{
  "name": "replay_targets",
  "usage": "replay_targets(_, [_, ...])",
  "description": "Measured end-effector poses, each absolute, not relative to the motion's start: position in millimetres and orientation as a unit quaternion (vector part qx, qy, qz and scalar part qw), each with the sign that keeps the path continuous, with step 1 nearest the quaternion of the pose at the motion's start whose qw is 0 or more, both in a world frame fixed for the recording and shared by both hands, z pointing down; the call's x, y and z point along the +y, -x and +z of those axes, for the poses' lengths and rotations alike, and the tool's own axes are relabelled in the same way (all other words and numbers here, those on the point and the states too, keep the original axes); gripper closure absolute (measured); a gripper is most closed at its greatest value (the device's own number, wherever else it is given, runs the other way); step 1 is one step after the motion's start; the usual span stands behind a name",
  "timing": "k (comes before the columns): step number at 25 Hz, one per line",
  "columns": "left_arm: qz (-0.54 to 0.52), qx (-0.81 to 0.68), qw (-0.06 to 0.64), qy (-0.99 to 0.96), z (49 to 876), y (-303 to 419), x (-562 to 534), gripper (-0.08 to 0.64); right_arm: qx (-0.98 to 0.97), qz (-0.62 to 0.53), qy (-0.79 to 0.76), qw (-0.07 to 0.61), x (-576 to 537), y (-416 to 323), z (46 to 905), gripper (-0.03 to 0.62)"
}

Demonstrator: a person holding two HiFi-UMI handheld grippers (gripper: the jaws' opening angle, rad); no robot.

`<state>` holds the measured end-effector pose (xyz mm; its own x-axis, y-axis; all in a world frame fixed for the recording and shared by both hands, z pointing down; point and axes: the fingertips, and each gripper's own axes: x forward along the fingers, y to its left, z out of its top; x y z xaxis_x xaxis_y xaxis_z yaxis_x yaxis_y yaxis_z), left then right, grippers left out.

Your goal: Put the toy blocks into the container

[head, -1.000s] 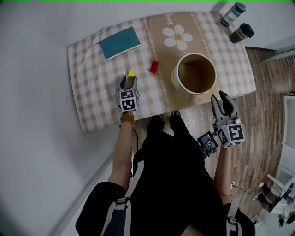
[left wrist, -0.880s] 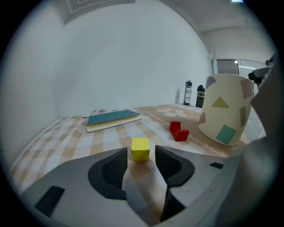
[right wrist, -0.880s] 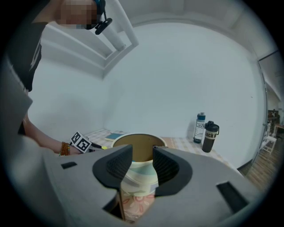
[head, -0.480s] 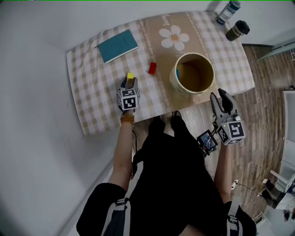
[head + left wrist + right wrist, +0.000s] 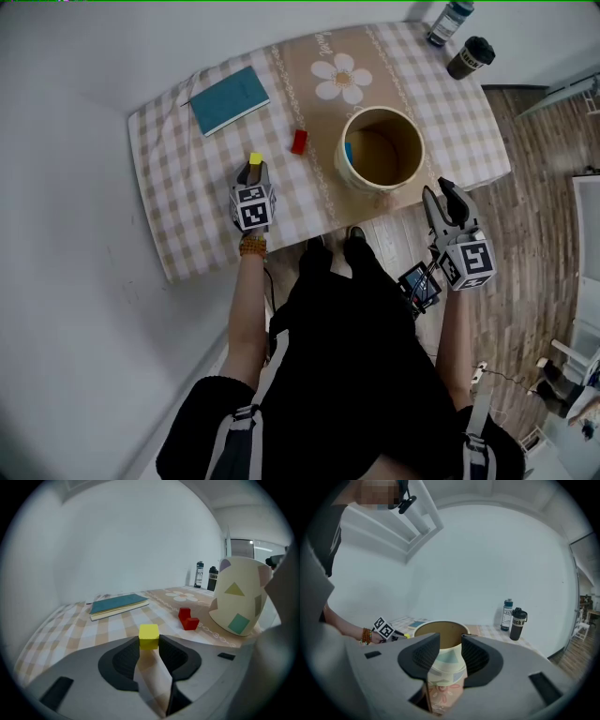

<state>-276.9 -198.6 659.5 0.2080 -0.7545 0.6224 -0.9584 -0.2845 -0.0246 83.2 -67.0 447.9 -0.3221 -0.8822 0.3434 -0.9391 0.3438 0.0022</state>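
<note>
Left gripper (image 5: pixel 252 172): tilted down and forward; jaws have just been closing, pads now press both sides of a yellow block (image 5: pixel 149 636).
Right gripper (image 5: pixel 441 195): points slightly down; jaws apart, nothing between them.
Arms: both stretched forward; bead bracelet (image 5: pixel 251 247) on the left wrist.

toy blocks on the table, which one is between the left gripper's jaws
The yellow cube: the left gripper has just been closing on it, jaws against its sides. The red block lies apart, nearer the container.
</note>
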Motion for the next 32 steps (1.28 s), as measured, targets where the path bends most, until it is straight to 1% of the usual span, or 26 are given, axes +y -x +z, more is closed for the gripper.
replay_targets(5, [0.250, -0.569, 0.174, -0.763, 632, 275, -191, 0.420, -0.808, 0.098, -0.564, 0.137, -72, -94, 447, 0.442])
replay_targets(11, [0.206, -0.575, 0.150, -0.778, 574, 263, -172, 0.420, -0.822, 0.094, -0.547, 0.126, -87, -96, 448, 0.442])
replay_targets(16, [0.129, -0.590, 0.144, -0.784, 517, 243, -149, 0.419, -0.845, 0.091, -0.513, 0.119, -104, -90, 449, 0.442])
replay_targets(19, [0.090, -0.595, 0.125, -0.789, 491, 223, -135, 0.419, -0.859, 0.085, -0.491, 0.118, -111, -90, 448, 0.442])
replay_targets(22, [0.074, -0.594, 0.111, -0.793, 482, 199, -117, 0.419, -0.868, 0.086, -0.474, 0.118, -113, -94, 452, 0.442])
replay_targets(32, [0.079, -0.593, 0.122, -0.792, 495, 144, -82, 0.420, -0.886, 0.092, -0.436, 0.125, -116, -115, 465, 0.442])
